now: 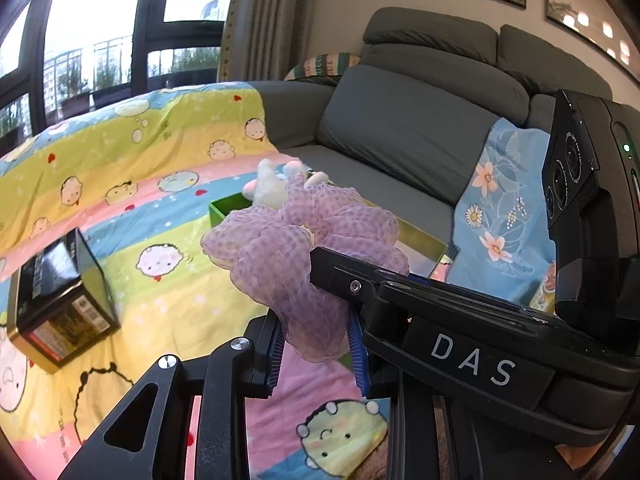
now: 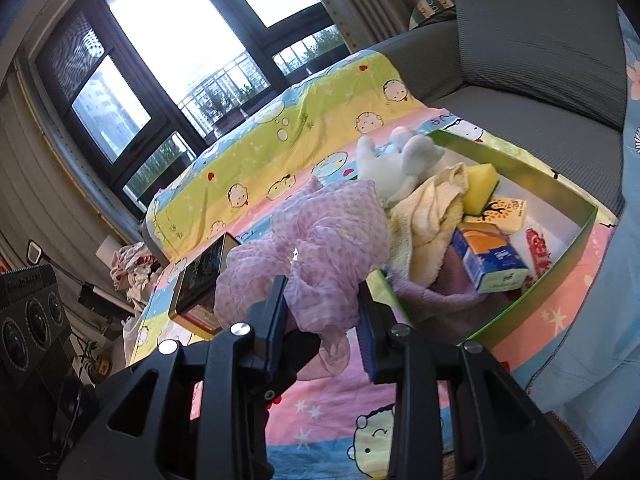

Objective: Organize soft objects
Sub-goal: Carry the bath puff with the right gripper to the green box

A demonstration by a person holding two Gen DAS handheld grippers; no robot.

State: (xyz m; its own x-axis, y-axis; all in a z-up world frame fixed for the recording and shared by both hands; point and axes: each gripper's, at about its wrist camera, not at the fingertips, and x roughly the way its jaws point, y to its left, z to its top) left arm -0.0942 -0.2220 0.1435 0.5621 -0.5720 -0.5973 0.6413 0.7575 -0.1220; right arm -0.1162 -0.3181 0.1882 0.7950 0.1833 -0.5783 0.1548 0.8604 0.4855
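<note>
Both pairs of fingers were closed on the same purple scarf, each from its own side. Between the blue pads of the left gripper hung the lower part of the scarf, and the thin cloth filled the gap between them. Above these pads, the right gripper reached in from the right side of the left wrist view, and its black finger tip was buried in the bunched cloth. In the right wrist view the right gripper had the scarf pressed between its two fingers, with a loose end falling below them.

The scarf was held up in the air, above the cartoon blanket and just beside the near corner of the green box. Inside this box lay a white plush toy, a pale yellow towel, a yellow sponge and a blue and orange packet. A dark tin stood on the blanket to the left, apart from the scarf. Behind everything was a grey sofa.
</note>
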